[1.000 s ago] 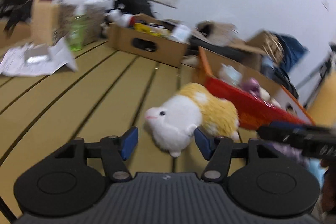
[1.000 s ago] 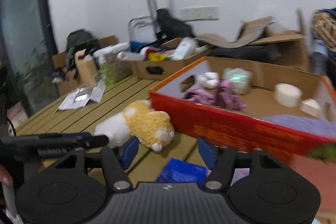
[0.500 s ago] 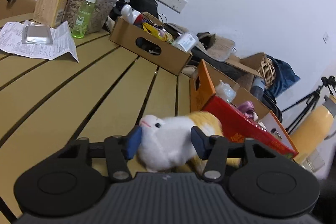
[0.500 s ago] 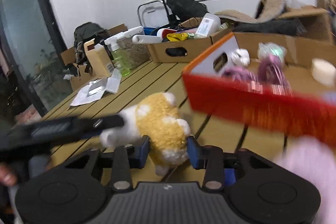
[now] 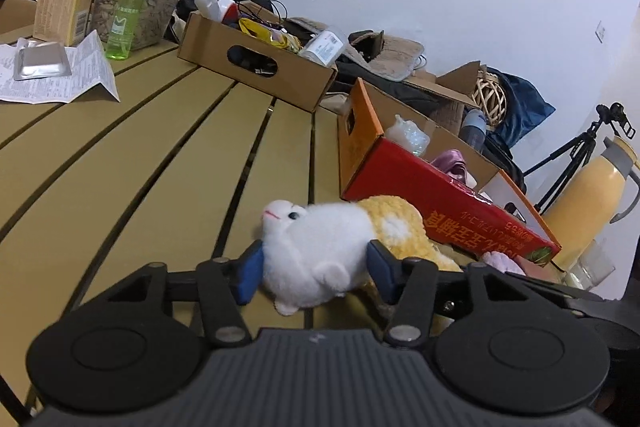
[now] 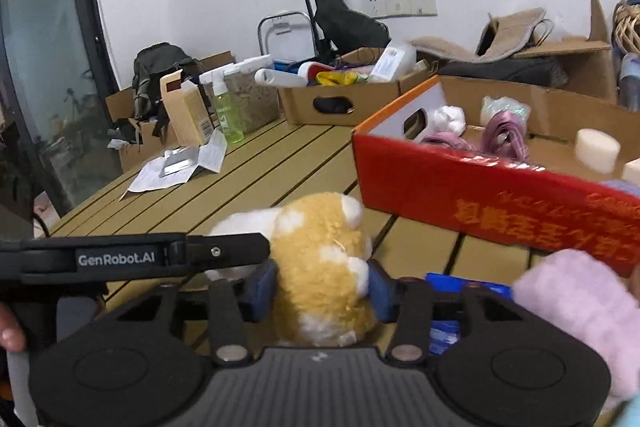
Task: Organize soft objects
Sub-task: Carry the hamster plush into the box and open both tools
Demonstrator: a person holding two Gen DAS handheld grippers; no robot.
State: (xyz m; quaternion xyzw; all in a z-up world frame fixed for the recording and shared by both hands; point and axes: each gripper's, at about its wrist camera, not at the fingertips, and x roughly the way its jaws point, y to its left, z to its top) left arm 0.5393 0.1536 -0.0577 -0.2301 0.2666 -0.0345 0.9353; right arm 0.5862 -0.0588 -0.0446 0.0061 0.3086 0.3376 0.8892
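Now both grippers have closed in on one plush hamster (image 5: 320,251); a second ago it lay free on the slatted table (image 5: 140,155) ahead of open jaws, and now the left gripper (image 5: 314,269) has its blue pads pressed into the white head end, while the right gripper (image 6: 322,287) pinches the tan rump (image 6: 320,267). The right jaws have just been easing a little wider, the left hardly at all, yet the plush remains squeezed between both pairs; each stands about half open, filled by the toy. Judged from this, the pick-up is secured and the carry to the red carton (image 6: 480,195) comes next; that carton stands just ahead and to the right of both grippers, already holding purple fabric (image 6: 504,135) and white foam pieces (image 6: 596,147).

Materials: the hamster is shaggy pile, rounded, dented where the pads bite; the carton is glossy printed card with an open top and a cut-out handle; the table is smooth tan slats with dark gaps. A fuzzy pink item (image 6: 576,311) lies close beside the right gripper's right finger.
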